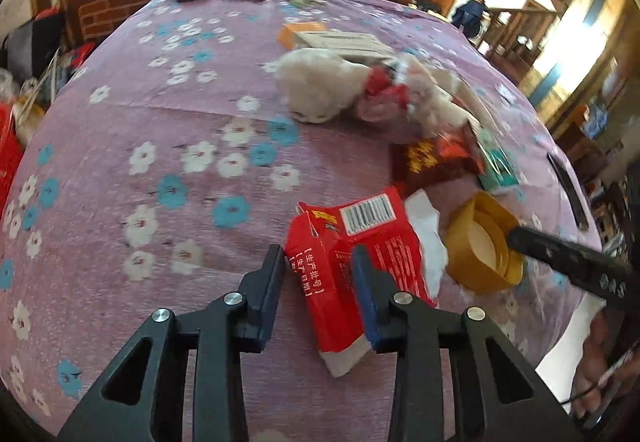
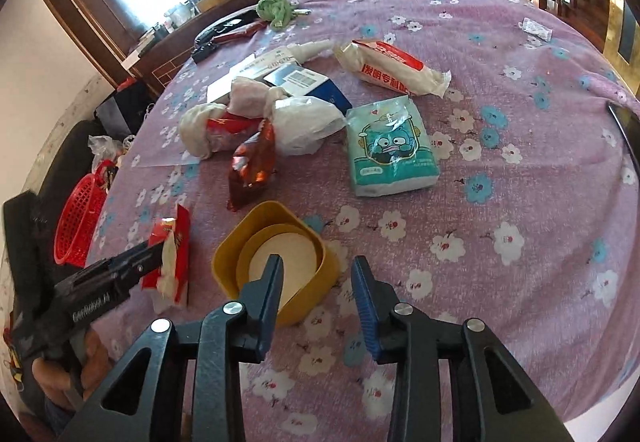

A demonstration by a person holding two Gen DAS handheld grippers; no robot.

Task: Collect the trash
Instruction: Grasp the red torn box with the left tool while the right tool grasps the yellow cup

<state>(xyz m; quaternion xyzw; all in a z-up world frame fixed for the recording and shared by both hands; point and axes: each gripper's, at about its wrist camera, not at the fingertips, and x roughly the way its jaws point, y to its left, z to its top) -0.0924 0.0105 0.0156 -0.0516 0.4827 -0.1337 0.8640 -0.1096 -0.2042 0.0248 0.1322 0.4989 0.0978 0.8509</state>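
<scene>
Left hand-held gripper [image 1: 318, 262] clamped on red wrapper [image 1: 352, 258] lying on the floral bench [image 1: 160, 129]. Right hand-held gripper [image 2: 316, 274] straddles near wall of yellow tub [image 2: 280, 262], one finger inside, one outside; contact unclear. More trash further back: tissue pack [image 2: 390, 149], brown packet [image 2: 254, 165].

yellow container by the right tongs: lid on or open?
Open. The yellow container sits upright on the tablecloth with no lid; both views look straight down to its pale bottom. One finger of the right tongs dips inside.
</scene>
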